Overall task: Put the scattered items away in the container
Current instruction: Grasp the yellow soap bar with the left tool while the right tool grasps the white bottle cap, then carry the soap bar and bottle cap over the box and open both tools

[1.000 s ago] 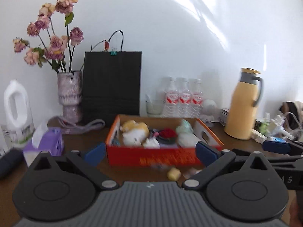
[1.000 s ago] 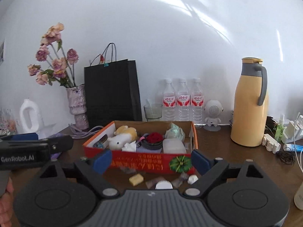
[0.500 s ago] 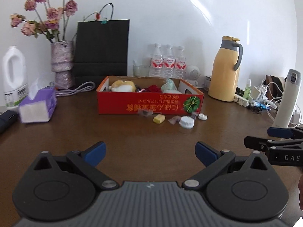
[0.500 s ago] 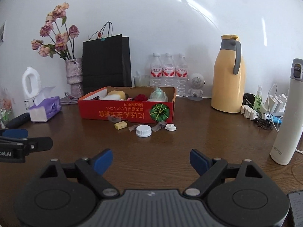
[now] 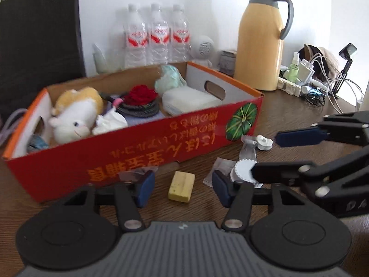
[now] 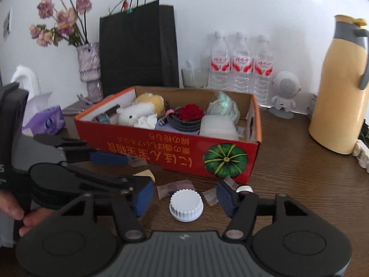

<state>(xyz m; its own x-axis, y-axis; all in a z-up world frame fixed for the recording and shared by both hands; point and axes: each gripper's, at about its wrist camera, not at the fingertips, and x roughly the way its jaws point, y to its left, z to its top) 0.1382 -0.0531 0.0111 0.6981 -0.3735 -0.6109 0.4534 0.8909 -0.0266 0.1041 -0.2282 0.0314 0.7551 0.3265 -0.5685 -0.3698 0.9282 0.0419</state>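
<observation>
A red cardboard box [image 5: 129, 147] [image 6: 170, 152] holds a plush toy, a red flower and other items. In front of it on the wooden table lie a yellow block [image 5: 181, 186], a white ridged cap [image 6: 186, 205] [image 5: 242, 170], a small white cap [image 5: 264, 142] and clear wrappers [image 5: 220, 169]. My left gripper [image 5: 182, 191] is open with the yellow block between its fingers, low over the table. My right gripper [image 6: 184, 198] is open around the white ridged cap. Each gripper shows in the other's view.
A yellow thermos [image 5: 261, 43] stands right of the box, with chargers and cables [image 5: 309, 85] beyond it. Three water bottles [image 6: 239, 64], a black paper bag [image 6: 138, 48], a flower vase [image 6: 90, 69] and a tissue box [image 6: 46, 120] stand behind and left.
Both grippers have moved forward and down to the loose items in front of the box. Their jaws have narrowed a little but stay open.
</observation>
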